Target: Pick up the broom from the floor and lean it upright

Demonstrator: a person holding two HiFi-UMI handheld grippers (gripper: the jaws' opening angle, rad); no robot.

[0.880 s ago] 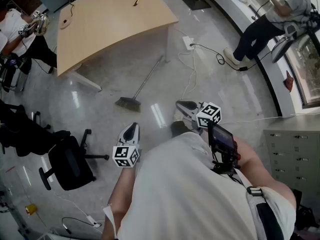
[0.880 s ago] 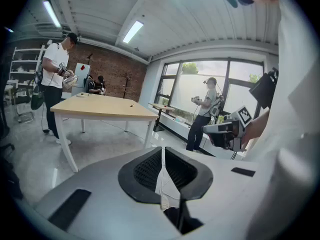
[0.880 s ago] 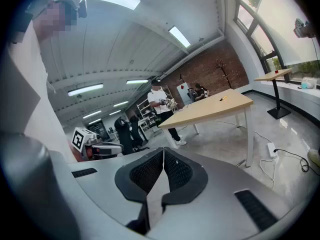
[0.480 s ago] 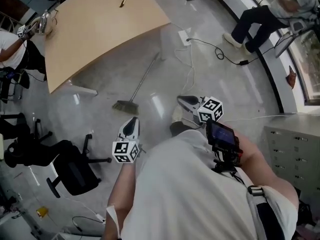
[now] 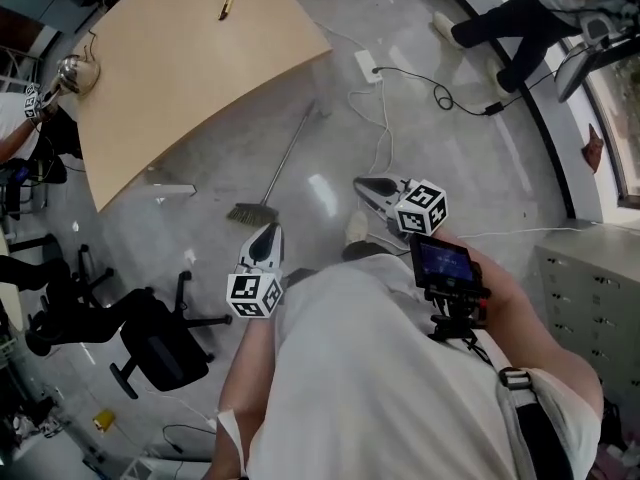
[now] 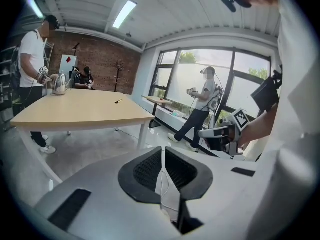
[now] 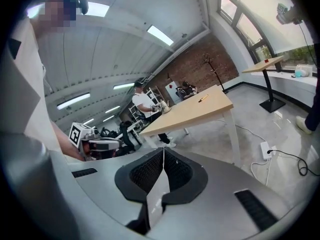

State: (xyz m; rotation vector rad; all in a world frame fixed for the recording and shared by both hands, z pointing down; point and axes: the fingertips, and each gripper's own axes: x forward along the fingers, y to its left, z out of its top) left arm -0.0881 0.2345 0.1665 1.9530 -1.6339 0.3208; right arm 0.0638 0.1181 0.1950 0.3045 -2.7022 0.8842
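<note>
The broom point(image 5: 277, 175) lies flat on the grey floor, its bristle head toward me and its thin handle running up to the table's corner leg. My left gripper point(image 5: 264, 238) hovers just below and right of the bristle head, apart from it. In the left gripper view this gripper point(image 6: 161, 153) is shut with nothing between its fingers. My right gripper point(image 5: 364, 186) is held to the right of the broom, well clear of the handle. In its own view it point(image 7: 163, 153) is also shut and empty. Neither gripper view shows the broom.
A wooden table point(image 5: 180, 78) stands beyond the broom with a pen point(image 5: 228, 3) and a kettle point(image 5: 65, 71) on it. A power strip point(image 5: 367, 65) and loose cables point(image 5: 385, 128) lie right of the handle. A black office chair point(image 5: 160, 343) sits at left, a cabinet point(image 5: 590, 288) at right, and a person point(image 5: 520, 13) stands far right.
The head view has swung, so the table and chair sit further left and lower in frame. Both grippers keep the same shut pose. The broom has not moved.
</note>
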